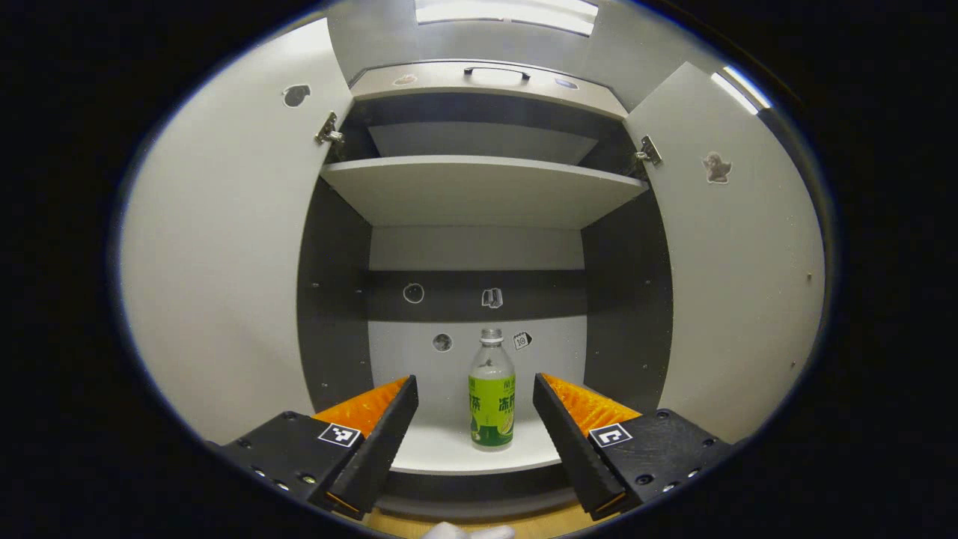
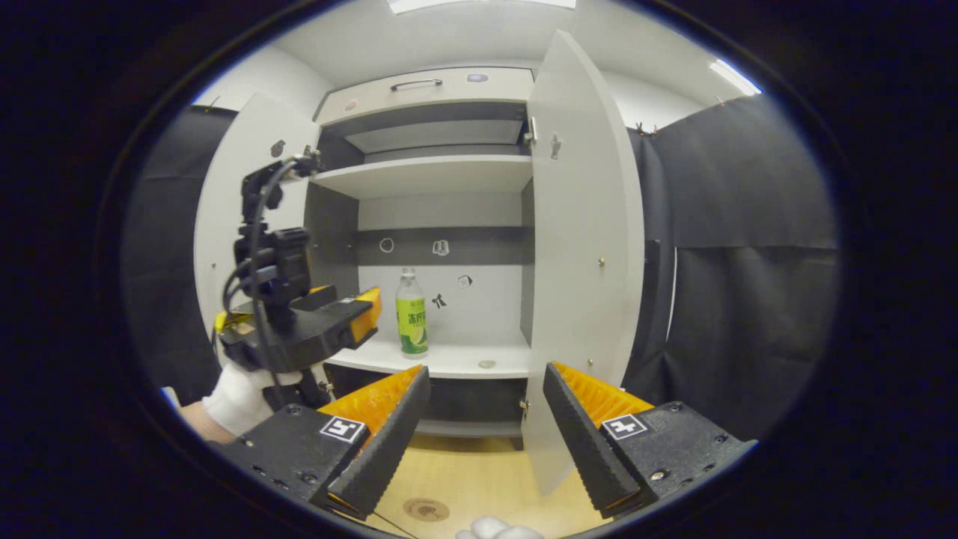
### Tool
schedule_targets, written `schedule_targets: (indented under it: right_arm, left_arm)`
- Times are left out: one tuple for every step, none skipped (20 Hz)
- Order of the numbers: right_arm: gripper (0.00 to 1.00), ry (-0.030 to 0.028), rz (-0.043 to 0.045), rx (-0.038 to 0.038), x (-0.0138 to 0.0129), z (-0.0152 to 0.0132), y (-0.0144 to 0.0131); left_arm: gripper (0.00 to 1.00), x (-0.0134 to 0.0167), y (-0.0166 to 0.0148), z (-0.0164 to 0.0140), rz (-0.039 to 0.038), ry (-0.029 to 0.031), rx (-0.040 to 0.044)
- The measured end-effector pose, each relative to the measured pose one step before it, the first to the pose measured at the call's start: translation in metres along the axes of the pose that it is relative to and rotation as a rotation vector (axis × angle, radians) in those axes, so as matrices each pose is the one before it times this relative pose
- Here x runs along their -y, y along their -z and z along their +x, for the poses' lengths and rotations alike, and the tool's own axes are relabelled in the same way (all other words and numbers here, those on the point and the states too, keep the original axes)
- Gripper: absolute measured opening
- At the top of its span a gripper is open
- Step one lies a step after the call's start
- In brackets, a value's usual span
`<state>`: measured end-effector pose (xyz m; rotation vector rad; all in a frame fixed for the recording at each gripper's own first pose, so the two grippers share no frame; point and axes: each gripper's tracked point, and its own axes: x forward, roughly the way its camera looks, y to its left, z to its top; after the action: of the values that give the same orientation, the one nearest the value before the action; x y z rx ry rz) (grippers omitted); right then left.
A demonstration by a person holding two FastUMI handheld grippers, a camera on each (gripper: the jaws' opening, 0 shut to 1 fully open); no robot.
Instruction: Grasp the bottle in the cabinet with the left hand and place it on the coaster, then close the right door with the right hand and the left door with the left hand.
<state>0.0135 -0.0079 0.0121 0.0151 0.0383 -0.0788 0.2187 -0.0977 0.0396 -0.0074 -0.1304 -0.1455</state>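
One bottle [image 1: 492, 391] in open cabinet [image 1: 479, 191]

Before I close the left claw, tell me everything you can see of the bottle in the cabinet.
The bottle is a small clear plastic one with a pale cap and a bright green label wrapped around its lower body; the part above the label looks see-through. It stands upright on the cabinet's lower shelf, near the middle, apart from the back panel and side walls. Nothing touches it but the shelf. The left claw is open, its fingers flanking the bottle in the left gripper view but short of it, as the right gripper view shows.
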Motion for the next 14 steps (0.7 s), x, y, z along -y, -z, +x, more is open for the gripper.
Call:
schedule_targets:
  right_arm:
    - [0.96,0.01202,-0.00707,-0.00100,0.00280,-0.00008,-0.00081]
    - [0.96,0.01226,-0.00976,-0.00261,0.00185,0.00023,0.00096]
    - [0.96,0.00947,-0.00876,-0.00301,0.00106,-0.00012,0.00064]
    - [0.96,0.00781,-0.00675,-0.00440,0.00070,0.00130,0.00060]
    - [0.96,0.00543,-0.00488,-0.00763,0.00124,0.00114,0.00091]
    - [1.00,0.00344,-0.00317,-0.00630,-0.00014,0.00091,0.00028]
    - [0.96,0.00407,-0.00145,-0.00711,0.00024,0.00181,0.00017]
    - [0.96,0.00199,-0.00183,-0.00787,0.00032,0.00080,0.00072]
    - [0.96,0.00308,-0.00416,-0.00434,0.00103,0.00189,0.00135]
    - [0.96,0.00533,-0.00528,-0.00126,0.00179,0.00194,0.00065]
    - [0.96,0.00615,-0.00340,-0.00661,0.00257,0.00098,0.00223]
    - [0.96,0.00198,0.00029,-0.01010,0.00108,0.00147,0.00282]
    - [0.96,0.00091,0.00535,-0.00956,0.00077,0.00017,0.00214]
    - [0.97,-0.00132,0.00578,-0.00730,0.00115,0.00022,0.00281]
  left_arm:
    - [0.95,0.00339,0.00324,0.01570,-0.00142,-0.00078,0.00163]
    - [0.94,0.00180,0.00525,0.01404,-0.00238,-0.00420,-0.00742]
    - [0.94,0.00218,0.00700,0.01365,-0.00137,-0.00207,-0.00632]
    - [0.94,0.00105,0.00837,0.01257,0.00522,-0.00558,-0.00992]
    - [0.94,0.00205,0.00584,0.01459,0.00241,-0.00386,-0.00078]
    - [0.94,0.00306,0.00844,0.01244,-0.00067,-0.00148,-0.01942]
    - [0.94,0.00141,0.00803,0.00970,0.00160,-0.00754,-0.01309]
    - [0.95,0.00032,0.00850,0.00974,0.00154,-0.01000,-0.01086]
    - [0.95,-0.00041,0.00963,0.00949,0.00031,-0.00906,-0.02084]
    - [0.95,0.00278,0.00645,0.00665,-0.00350,-0.00018,-0.00758]
    - [0.95,0.00200,0.00310,0.00526,0.00561,0.00161,-0.00703]
    - [0.95,-0.00179,0.00177,0.00513,0.00551,-0.01122,-0.00270]
    - [0.95,-0.00098,0.00250,0.00393,-0.00867,-0.00667,-0.00644]
    - [0.90,-0.00009,0.00139,0.00866,-0.01308,0.00129,-0.00568]
